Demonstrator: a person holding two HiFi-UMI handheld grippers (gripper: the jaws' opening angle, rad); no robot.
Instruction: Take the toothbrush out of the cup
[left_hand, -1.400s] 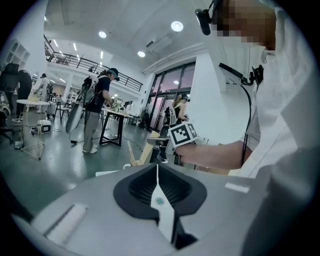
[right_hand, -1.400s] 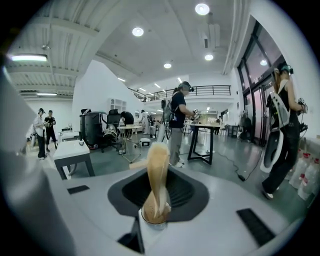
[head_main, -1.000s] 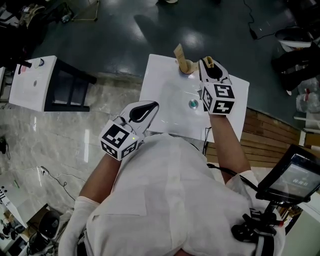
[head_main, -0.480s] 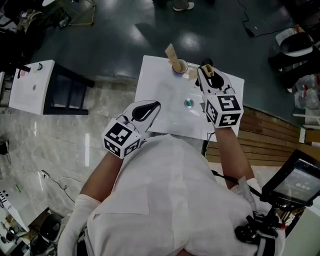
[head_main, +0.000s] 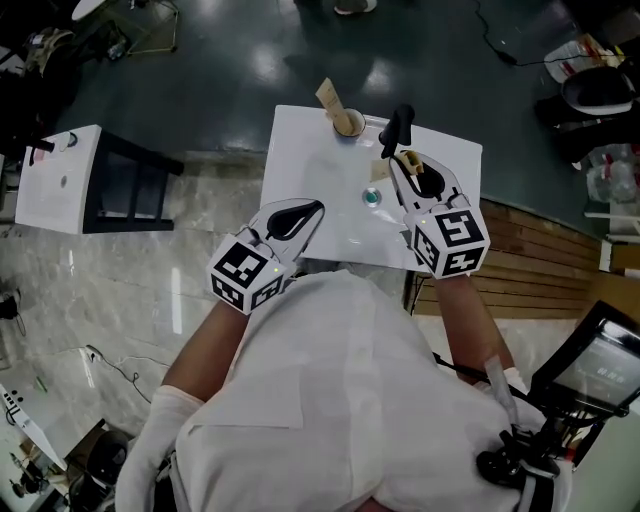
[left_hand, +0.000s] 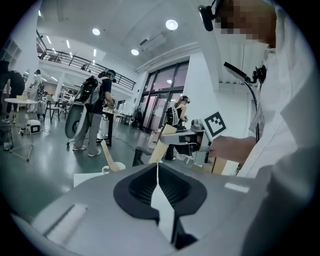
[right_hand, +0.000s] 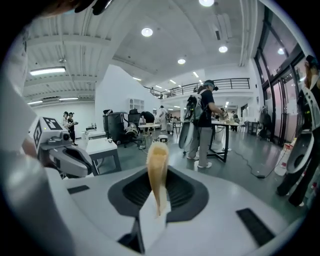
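A white cup (head_main: 347, 124) stands at the far edge of the white sink top (head_main: 310, 170); a tan flat stick (head_main: 331, 100) still leans in it. My right gripper (head_main: 401, 160) hovers right of the cup and apart from it, shut on a tan toothbrush (right_hand: 158, 172) that stands upright between its jaws. That toothbrush shows as a tan bit (head_main: 409, 157) in the head view. My left gripper (head_main: 314, 209) hangs over the near edge, shut and empty. In the left gripper view the cup (left_hand: 113, 167) sits left and the right gripper (left_hand: 172, 141) is ahead.
A black faucet (head_main: 399, 126) rises beside the right gripper and a round drain (head_main: 372, 197) sits mid-top. A white side table (head_main: 58, 180) stands to the left. People (left_hand: 95, 112) and tables fill the hall beyond. A wooden floor strip (head_main: 540, 270) lies to the right.
My right gripper has drawn back from the cup toward me with the toothbrush in it. The left gripper has shifted a little along the near edge, still shut.
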